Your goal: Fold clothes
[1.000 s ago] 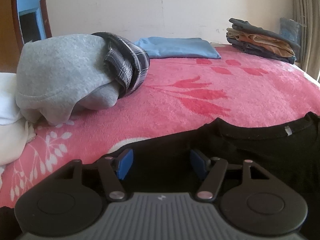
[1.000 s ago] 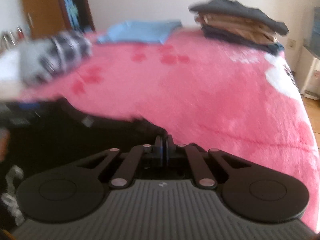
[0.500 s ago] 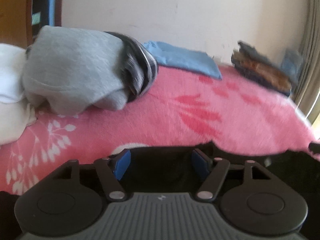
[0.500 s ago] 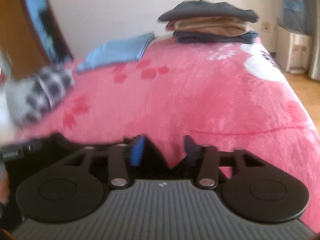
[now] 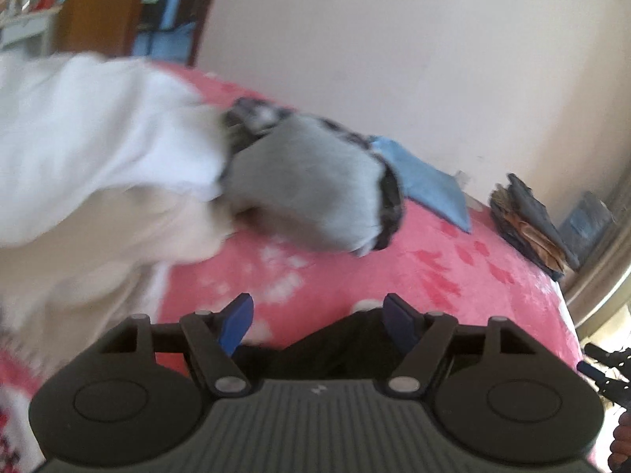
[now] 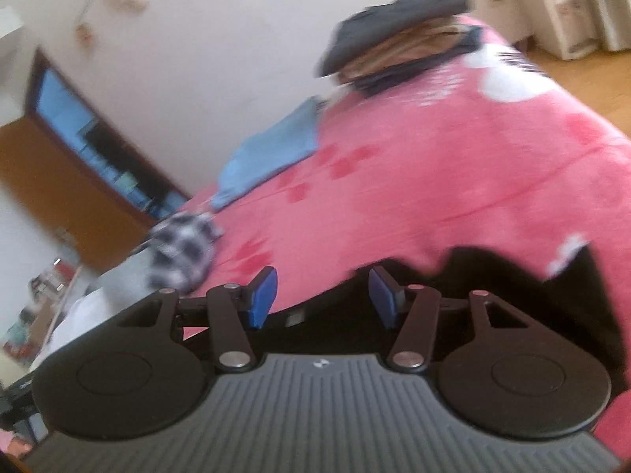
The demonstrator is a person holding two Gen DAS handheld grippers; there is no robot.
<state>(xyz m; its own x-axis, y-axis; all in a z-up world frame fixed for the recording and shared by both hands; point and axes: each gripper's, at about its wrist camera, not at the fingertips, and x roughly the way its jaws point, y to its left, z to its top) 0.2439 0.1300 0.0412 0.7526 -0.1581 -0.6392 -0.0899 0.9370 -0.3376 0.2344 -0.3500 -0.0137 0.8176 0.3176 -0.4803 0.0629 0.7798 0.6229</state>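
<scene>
So, bed: the pink floral blanket (image 6: 453, 165) carries everything; folded clothes stack (image 6: 398, 35) at the far edge.
Unfolded heap: white garment (image 5: 98, 165) and grey sweatshirt (image 5: 303, 189) lie ahead and left of the left tool, which I judge nearer to them.
Black T-shirt: black T-shirt (image 6: 512, 307) lies flat just beneath both tools, long edge running across the right wrist view.
Left tool: left tool (image 5: 317, 323) has just been opening, nothing between its pads.
Right tool: right tool (image 6: 321, 299) has sprung apart, pads clear of the shirt.
</scene>
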